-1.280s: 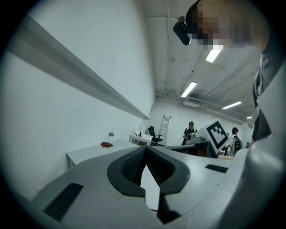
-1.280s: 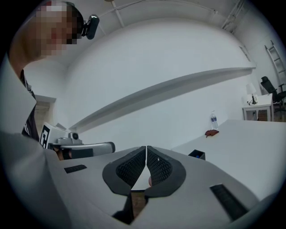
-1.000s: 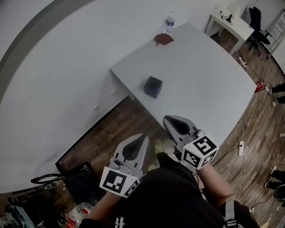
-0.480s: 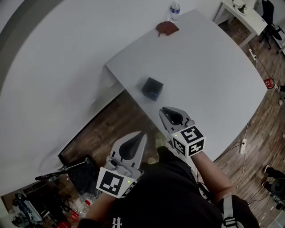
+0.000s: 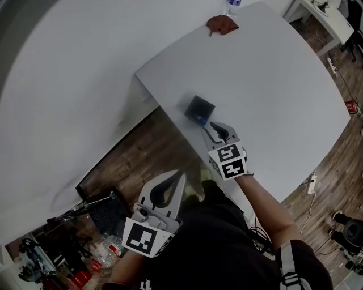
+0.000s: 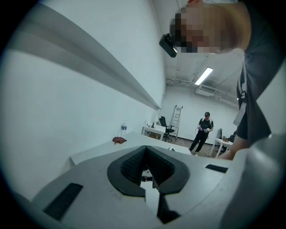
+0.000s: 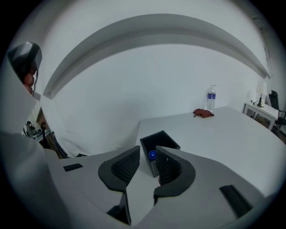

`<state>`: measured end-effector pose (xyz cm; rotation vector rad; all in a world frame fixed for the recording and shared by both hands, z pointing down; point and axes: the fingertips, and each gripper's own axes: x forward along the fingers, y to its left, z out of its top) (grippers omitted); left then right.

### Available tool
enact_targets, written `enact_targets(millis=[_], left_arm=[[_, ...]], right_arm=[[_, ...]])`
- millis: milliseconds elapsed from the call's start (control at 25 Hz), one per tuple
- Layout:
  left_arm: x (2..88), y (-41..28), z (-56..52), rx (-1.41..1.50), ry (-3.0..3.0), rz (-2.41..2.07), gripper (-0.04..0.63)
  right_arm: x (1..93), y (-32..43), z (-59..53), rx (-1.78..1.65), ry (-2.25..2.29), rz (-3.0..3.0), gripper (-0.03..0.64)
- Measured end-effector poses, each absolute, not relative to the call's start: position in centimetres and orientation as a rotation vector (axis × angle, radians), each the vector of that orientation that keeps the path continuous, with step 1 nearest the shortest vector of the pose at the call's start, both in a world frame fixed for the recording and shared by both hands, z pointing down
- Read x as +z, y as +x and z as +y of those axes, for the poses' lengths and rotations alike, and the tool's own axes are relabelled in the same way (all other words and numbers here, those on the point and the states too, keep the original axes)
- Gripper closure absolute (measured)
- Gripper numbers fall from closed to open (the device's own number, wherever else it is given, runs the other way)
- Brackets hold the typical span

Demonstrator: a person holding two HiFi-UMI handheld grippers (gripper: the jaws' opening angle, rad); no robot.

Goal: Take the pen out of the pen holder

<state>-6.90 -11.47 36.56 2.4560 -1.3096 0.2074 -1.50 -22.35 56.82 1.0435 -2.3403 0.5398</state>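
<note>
A black square pen holder point(image 5: 199, 107) stands near the front left edge of the white table point(image 5: 278, 85). A blue pen end point(image 5: 202, 120) shows at its near rim. My right gripper point(image 5: 217, 129) hovers just short of the holder, open, with nothing between its fingers. In the right gripper view the holder point(image 7: 160, 142) and the blue pen end point(image 7: 152, 154) lie just beyond the right gripper point(image 7: 146, 162). My left gripper point(image 5: 172, 187) hangs shut and empty over the wooden floor, close to my body. In the left gripper view the left gripper point(image 6: 145, 154) points across the room.
A red cloth point(image 5: 221, 24) and a water bottle point(image 5: 232, 5) sit at the table's far corner. A black bag and bottles point(image 5: 99, 226) clutter the floor at lower left. A second white table point(image 5: 334, 17) stands at the back right. A person point(image 6: 202, 132) stands far off.
My right gripper has moved forward over the table edge, up to the pen holder. The left gripper has dropped back slightly toward my body.
</note>
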Motion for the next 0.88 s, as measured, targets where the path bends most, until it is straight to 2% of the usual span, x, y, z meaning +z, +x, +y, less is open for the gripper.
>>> enact_targets(millis=[640,880], left_arm=[[37.6,-9.0,-11.1,0.21,2.38,-1.384,0.589],[37.6,-9.5,-10.9,0.204,2.382,-1.4,0.589]], right_arm=[[61.5,-2.0,-24.3,0.473,1.021,-2.203,0.526],[61.7,-2.3,-24.3,0.454,1.011,-2.202,0.546]])
